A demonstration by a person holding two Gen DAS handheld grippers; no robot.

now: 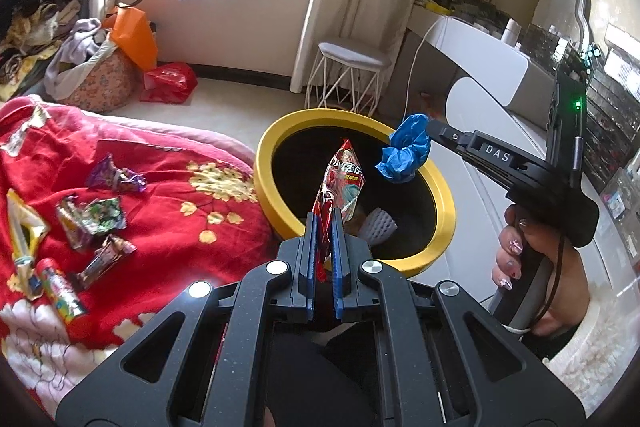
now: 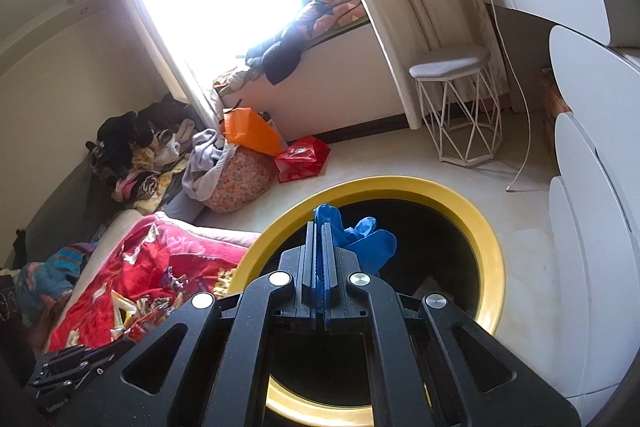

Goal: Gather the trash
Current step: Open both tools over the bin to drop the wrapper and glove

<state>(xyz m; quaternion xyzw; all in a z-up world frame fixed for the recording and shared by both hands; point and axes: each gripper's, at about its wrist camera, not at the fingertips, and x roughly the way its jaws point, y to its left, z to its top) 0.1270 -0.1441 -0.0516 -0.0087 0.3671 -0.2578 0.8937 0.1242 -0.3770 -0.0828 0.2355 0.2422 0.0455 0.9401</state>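
The yellow bin (image 1: 434, 195) stands open-topped, its dark mouth wide, with only a little litter at the bottom. Against its left side presses the red blanket (image 1: 168, 195) of the bed, strewn with wrappers (image 1: 94, 219); white furniture (image 1: 500, 163) crowds its right side. Beyond the bin the floor (image 2: 384, 163) lies bare up to a white wire stool (image 1: 352, 67) and a red bag (image 1: 170, 83).

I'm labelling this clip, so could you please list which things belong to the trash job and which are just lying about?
Job:
red snack wrapper
blue glove
yellow bin
loose wrappers on the blanket

Lying about:
white stool
orange bag
red bag
clothes pile
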